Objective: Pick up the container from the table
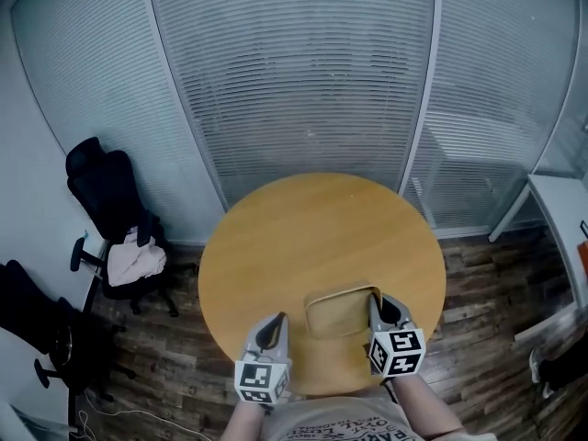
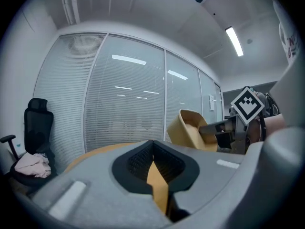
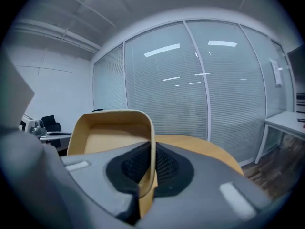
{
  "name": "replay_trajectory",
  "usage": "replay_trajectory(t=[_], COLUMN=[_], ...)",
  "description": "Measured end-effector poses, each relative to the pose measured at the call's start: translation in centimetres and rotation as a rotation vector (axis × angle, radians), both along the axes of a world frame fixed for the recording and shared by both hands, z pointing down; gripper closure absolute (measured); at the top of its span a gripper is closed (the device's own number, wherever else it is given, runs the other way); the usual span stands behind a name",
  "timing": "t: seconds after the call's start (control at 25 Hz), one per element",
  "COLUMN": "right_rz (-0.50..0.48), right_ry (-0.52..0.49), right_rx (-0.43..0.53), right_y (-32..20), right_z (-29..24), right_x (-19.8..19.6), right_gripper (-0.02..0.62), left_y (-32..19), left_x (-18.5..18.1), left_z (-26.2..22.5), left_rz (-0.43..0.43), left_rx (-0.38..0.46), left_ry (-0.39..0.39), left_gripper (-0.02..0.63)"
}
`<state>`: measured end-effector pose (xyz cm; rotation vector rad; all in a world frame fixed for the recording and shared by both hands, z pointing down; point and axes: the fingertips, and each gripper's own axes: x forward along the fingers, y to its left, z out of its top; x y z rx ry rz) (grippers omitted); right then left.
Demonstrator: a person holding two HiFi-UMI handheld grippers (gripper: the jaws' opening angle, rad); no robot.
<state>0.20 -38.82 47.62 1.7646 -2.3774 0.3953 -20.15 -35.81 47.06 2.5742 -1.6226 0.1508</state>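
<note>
Holding the tan container (image 1: 336, 312) above the round table (image 1: 303, 232) at lower centre, my right gripper (image 1: 377, 301) is clamped on its wall, my left gripper (image 1: 277, 322) closed and empty; pickup looks done, so next I keep it steady.

Black chair (image 1: 110, 200) beside blinded glass wall (image 1: 294, 81)

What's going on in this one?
A person works two handheld grippers over a round wooden table. The right tongs are clamped on one wall of a tan container, holding it tilted in the air above the tabletop. The left tongs look closed and empty, off to the side of the container.
</note>
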Motion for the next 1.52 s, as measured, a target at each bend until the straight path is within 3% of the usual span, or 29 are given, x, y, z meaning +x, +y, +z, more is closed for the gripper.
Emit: replay_trajectory(t=[0.36, 0.88, 1.52], right_rz=[-0.002, -0.009, -0.018], right_ry=[0.049, 0.036, -0.011], right_rx=[0.117, 0.118, 0.053], right_y=[1.2, 0.8, 1.1], right_z=[-2.1, -1.7, 0.0], right_x=[0.7, 1.2, 1.9], right_gripper=[0.589, 0.589, 0.589], left_y=[-0.4, -0.7, -0.3], left_x=[0.9, 1.5, 1.2], left_z=[-1.2, -1.0, -0.7], left_rz=[0.013, -0.004, -0.03], left_rx=[0.038, 0.028, 0.012], left_ry=[0.001, 0.005, 0.013], left_gripper=[0.598, 0.598, 0.598])
